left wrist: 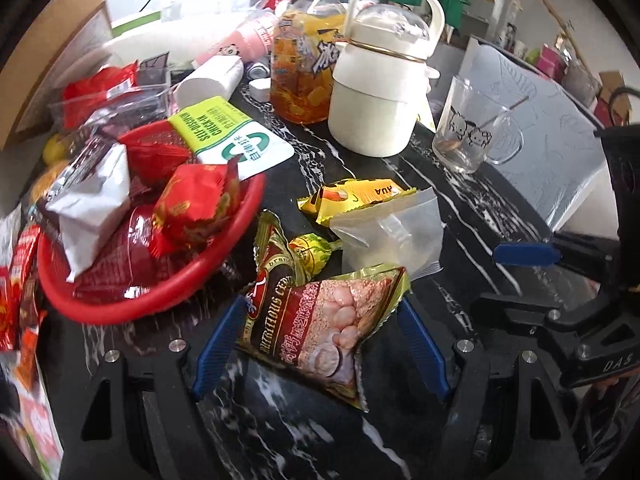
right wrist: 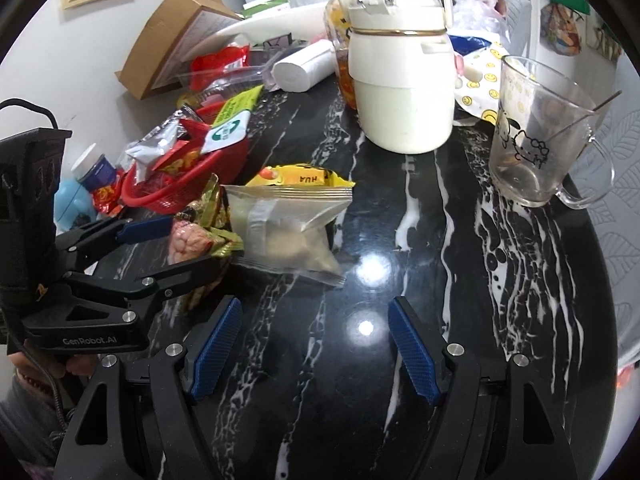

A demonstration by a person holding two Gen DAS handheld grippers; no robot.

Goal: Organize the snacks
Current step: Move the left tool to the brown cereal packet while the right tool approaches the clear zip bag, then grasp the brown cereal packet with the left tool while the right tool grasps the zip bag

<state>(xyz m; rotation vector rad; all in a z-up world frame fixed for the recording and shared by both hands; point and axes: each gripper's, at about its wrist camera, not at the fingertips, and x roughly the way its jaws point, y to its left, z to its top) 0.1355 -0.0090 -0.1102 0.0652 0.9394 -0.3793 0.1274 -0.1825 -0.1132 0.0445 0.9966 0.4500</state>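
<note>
Fingers of the left gripper (left wrist: pixel 320 344) stand apart astride the cereal packet (left wrist: pixel 320 320) at lower centre, gripping nothing, nearer than the empty, spread right gripper (right wrist: pixel 316 344).

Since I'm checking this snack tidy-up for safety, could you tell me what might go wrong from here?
1. The left gripper straddles the cereal packet, which overlaps another wrapper; closing could drag both.
2. The red basket is already heaped, so an added packet may slide off.
3. The glass mug stands near the table's edge beside the open right gripper; a careless sweep could knock it.
</note>
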